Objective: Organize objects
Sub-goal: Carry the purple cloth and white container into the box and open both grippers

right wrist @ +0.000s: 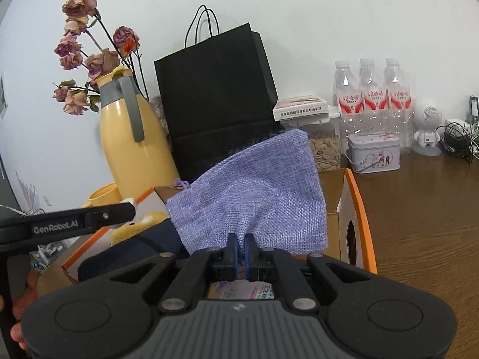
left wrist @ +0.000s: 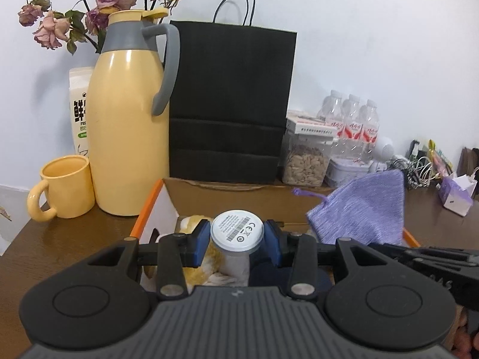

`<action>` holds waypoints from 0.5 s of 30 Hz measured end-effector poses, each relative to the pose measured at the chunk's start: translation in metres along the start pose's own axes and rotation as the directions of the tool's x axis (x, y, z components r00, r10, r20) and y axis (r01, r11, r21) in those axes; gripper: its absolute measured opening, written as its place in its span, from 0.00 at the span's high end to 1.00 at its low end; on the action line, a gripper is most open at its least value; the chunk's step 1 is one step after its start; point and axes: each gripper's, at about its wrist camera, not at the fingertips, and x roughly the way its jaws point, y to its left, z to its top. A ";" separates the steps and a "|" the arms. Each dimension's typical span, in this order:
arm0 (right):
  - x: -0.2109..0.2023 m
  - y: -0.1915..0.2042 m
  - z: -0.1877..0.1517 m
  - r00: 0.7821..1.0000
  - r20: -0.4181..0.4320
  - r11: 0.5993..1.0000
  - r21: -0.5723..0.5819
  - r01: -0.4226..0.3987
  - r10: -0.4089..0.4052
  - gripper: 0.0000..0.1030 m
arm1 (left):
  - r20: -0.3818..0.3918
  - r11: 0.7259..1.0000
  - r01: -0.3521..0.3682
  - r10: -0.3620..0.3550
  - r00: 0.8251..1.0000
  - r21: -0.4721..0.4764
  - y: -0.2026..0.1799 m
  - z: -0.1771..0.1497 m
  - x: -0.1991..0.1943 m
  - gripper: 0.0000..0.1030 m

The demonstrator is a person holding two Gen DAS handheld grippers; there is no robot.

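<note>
Left gripper clamps white device; right gripper pinches purple pouch.

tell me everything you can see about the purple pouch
The purple pouch is a small bag of coarse lavender woven cloth, like burlap, with a matching drawstring knotted at its gathered mouth. It looks limp and flat, creased where it is pinched. The right gripper is shut on one edge and holds it in the air above the open cardboard box, mouth pointing toward the yellow jug. Nothing else appears to touch it. Whether anything is inside cannot be told.
</note>
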 end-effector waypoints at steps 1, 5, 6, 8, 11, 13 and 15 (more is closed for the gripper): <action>0.000 0.000 0.000 1.000 0.000 1.000 0.000 -0.001 0.001 0.96 | 0.002 1.000 -0.003 0.003 1.000 0.001 0.000 0.000 0.000 0.61; -0.004 -0.001 -0.001 1.000 0.006 1.000 0.002 0.000 0.000 0.84 | 0.028 1.000 -0.007 0.007 1.000 0.006 0.001 -0.001 -0.006 0.56; -0.006 0.000 -0.001 1.000 0.012 1.000 -0.001 0.005 -0.005 0.81 | 0.039 1.000 -0.011 0.011 0.999 0.008 0.001 -0.001 -0.008 0.52; -0.010 0.000 -0.001 1.000 0.026 1.000 -0.003 0.010 -0.010 0.47 | 0.055 1.000 -0.022 0.022 0.998 0.002 0.002 -0.001 -0.010 0.29; -0.016 0.005 -0.001 0.998 0.058 0.999 -0.027 0.027 -0.026 0.15 | 0.077 0.999 -0.041 0.041 0.996 -0.003 0.003 -0.001 -0.013 0.01; -0.020 0.008 -0.001 0.997 0.074 0.998 -0.044 0.039 -0.036 0.12 | 0.114 0.998 -0.054 0.056 0.992 -0.017 0.004 -0.001 -0.017 0.00; -0.022 0.010 0.000 0.996 0.080 0.998 -0.051 0.045 -0.041 0.04 | 0.115 0.998 -0.057 0.059 0.992 -0.023 0.004 0.001 -0.019 0.00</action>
